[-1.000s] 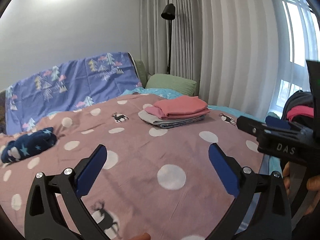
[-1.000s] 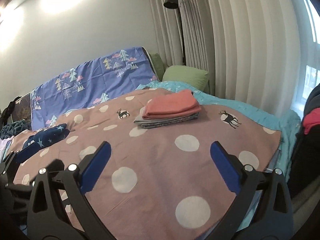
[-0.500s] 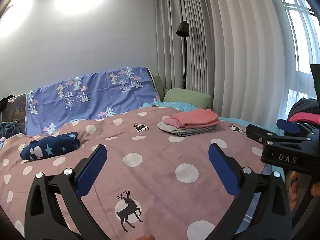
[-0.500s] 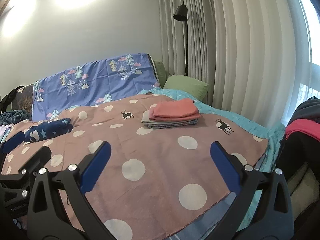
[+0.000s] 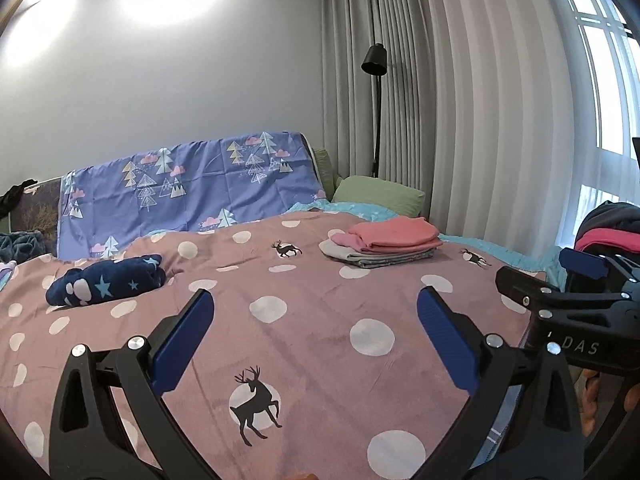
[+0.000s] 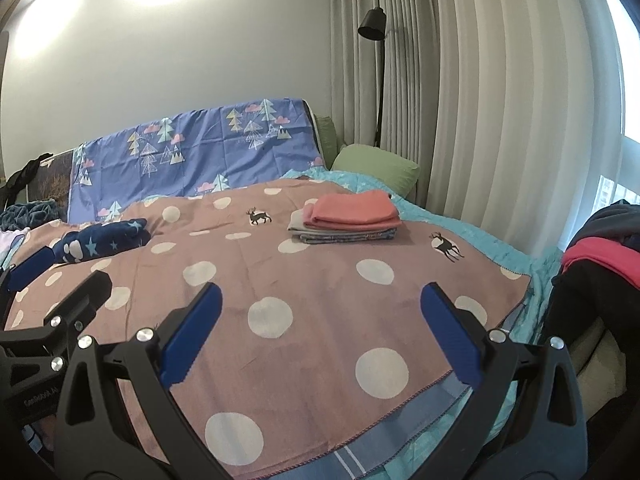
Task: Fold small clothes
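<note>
Hovering above pink dotted blanket (image 5: pixel 320 320): left gripper (image 5: pixel 316 340), fingers spread wide, nothing held. Same for right gripper (image 6: pixel 320 328): spread wide, empty, above blanket's near edge. Folded clothes stack (image 5: pixel 382 242), salmon piece on top, resting on blanket at far right, near green pillow (image 5: pixel 380 196). Unfolded navy star-print garment (image 5: pixel 106 280) lying bunched at far left, well apart from stack and both grippers.
</note>
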A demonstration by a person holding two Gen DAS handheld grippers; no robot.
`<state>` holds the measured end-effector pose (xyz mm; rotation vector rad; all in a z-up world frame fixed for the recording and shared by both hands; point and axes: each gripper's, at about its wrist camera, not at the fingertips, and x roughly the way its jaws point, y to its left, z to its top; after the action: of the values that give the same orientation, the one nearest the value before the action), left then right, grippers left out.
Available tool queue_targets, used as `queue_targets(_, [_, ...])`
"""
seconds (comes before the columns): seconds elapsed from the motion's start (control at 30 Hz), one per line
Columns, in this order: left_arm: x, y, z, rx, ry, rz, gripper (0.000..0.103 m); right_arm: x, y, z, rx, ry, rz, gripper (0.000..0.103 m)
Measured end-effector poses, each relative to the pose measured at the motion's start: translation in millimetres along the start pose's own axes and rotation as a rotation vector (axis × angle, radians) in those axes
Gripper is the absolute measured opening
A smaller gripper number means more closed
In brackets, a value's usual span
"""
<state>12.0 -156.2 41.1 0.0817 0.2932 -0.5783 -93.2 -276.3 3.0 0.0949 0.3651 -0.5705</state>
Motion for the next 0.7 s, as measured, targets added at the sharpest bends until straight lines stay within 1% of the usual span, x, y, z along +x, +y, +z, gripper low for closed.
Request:
queue_targets(0.2, [-2.2,-4.6,-1.1,0.013,-0.001,0.010,0.102,1.3,0.5,-3.4,-0.002,0.007,0.017,0.101])
queue_targets(0.4, [0.3,-7.6,-4.0,0.012,0.017,0.012,0.102,2.6,-2.5,-5.4,0.006,0.014,0.010,0.101])
queue_targets(0.53, [0.5,-9.0,-6.1,0.013,0.013,0.038,0.102,4.8,-5.0,-6.4,0.013,0.020,0.005,0.101])
queue_targets(0.7, [1.5,-11.8,-7.3,0.024,0.016,0.031,0.102,5.3,-4.8,-6.6,0.011,0.019,0.006,0.101])
